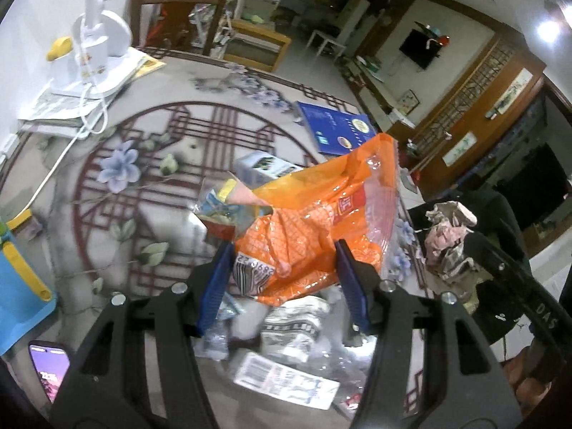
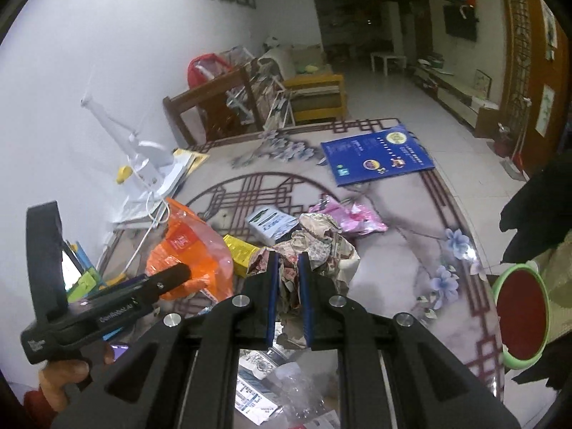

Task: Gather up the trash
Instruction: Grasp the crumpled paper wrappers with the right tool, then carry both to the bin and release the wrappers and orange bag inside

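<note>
Blue pads of the right gripper (image 2: 289,287) pinch the crumpled floral wrapper (image 2: 318,250) nearly shut, while the left gripper (image 1: 282,279) gapes wide around the orange bag (image 1: 314,221) toward twelve o'clock.

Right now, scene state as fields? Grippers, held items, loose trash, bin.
left gripper: open, fingers either side of orange plastic bag
right gripper: shut on crumpled patterned paper
loose trash: pink wrapper, yellow box, white carton
bin: green-rimmed bin, right of the table
non-trash: blue booklet, white lamp
</note>
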The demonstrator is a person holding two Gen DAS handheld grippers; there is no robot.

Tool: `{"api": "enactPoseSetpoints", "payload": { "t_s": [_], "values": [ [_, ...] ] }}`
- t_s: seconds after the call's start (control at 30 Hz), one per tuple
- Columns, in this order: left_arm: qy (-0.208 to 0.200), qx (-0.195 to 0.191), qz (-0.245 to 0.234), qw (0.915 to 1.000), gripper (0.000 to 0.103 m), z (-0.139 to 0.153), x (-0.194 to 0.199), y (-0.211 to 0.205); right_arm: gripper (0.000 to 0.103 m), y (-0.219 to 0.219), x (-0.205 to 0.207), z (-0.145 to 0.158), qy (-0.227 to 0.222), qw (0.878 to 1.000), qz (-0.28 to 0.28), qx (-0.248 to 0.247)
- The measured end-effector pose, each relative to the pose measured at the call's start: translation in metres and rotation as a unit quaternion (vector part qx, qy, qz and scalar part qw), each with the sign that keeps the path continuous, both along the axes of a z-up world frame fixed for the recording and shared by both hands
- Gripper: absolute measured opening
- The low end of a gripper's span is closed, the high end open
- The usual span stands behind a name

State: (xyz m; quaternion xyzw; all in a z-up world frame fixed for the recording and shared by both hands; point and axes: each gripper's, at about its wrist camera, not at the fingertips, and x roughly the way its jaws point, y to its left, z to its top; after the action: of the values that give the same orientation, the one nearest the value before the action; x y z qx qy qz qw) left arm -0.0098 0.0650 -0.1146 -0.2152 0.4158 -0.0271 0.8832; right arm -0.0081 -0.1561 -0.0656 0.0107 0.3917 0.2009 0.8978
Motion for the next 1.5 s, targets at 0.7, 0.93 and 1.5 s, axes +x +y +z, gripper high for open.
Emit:
{"api": "enactPoseSetpoints", "payload": {
  "t_s": [0.7, 0.93, 1.5],
  "values": [
    [0.011, 0.002, -0.056, 0.9984, 0.055, -0.002, 0.019, -0.058, 0.011, -0.065, -0.006, 0.013, -0.014, 0.998, -0.059, 0.004],
    [0.013, 0.004, -0.074, 0.9972, 0.055, -0.001, 0.032, -0.082, 0.011, -0.09, -0.004, 0.011, -0.012, 0.997, -0.08, 0.003],
    [0.01, 0.012, -0.101, 0.9948, 0.055, 0.003, 0.057, -0.161, 0.011, -0.169, 0.009, 0.008, -0.005, 0.994, -0.109, 0.003]
  ]
}}
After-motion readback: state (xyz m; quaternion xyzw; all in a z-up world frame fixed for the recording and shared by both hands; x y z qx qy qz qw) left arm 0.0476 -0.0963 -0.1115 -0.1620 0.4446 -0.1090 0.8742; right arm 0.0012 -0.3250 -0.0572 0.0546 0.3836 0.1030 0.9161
